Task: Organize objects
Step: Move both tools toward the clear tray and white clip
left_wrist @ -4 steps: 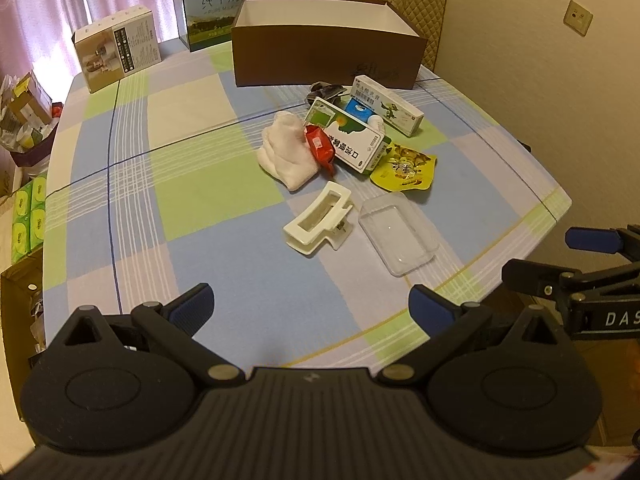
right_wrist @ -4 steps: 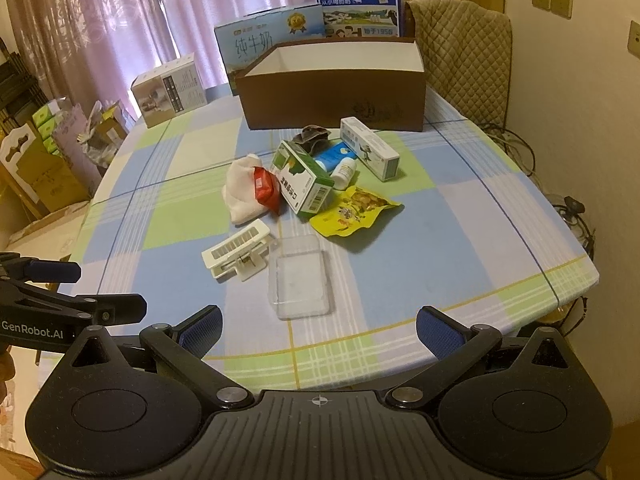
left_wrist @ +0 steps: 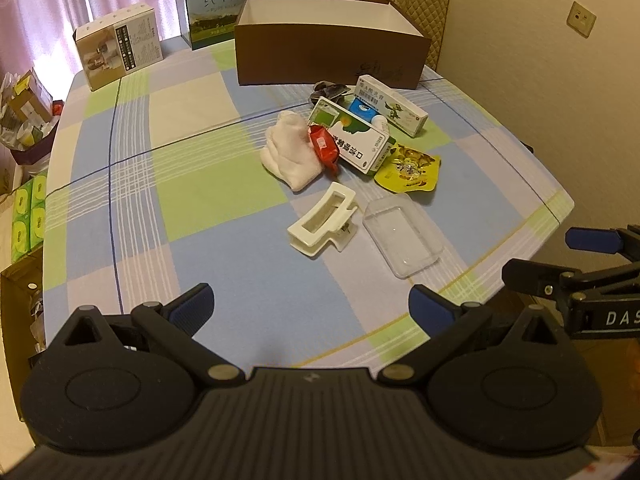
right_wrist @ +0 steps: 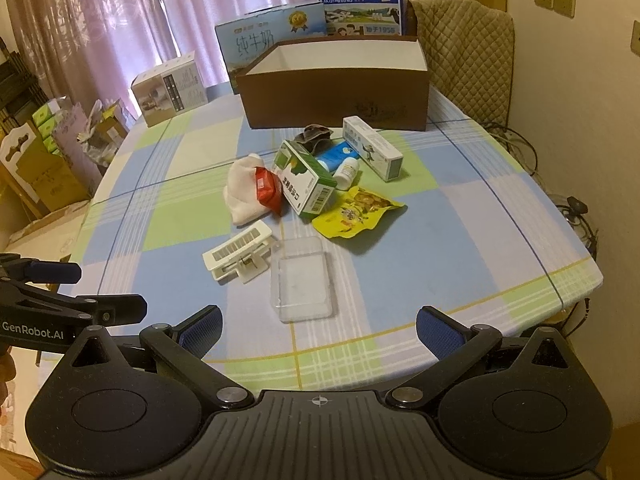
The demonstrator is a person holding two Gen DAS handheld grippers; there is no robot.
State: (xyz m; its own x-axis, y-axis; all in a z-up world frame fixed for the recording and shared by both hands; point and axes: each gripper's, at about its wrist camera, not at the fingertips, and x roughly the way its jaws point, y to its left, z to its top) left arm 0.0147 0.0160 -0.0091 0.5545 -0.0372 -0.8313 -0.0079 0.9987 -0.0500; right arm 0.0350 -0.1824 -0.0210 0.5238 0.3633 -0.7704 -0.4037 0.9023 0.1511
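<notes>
A pile of small objects lies mid-table: a white hair clip (left_wrist: 322, 225) (right_wrist: 239, 255), a clear plastic tray (left_wrist: 402, 235) (right_wrist: 302, 280), a white cloth (left_wrist: 292, 154), a red packet (left_wrist: 324, 145), a green-white medicine box (left_wrist: 352, 140) (right_wrist: 306, 178), a yellow snack pouch (left_wrist: 410, 168) (right_wrist: 354, 212), a long white box (left_wrist: 392, 105) and a blue-white bottle (right_wrist: 340, 160). An open brown box (left_wrist: 332, 56) (right_wrist: 336, 96) stands behind them. My left gripper (left_wrist: 311, 305) is open and empty above the near table edge. My right gripper (right_wrist: 319, 328) is open and empty, also near the front edge.
Milk cartons (right_wrist: 276, 42) stand behind the brown box, and a small printed carton (left_wrist: 120, 46) sits at the far left corner. A padded chair (right_wrist: 472, 52) is at the back right. Boxes and clutter fill the floor to the left (right_wrist: 44, 168).
</notes>
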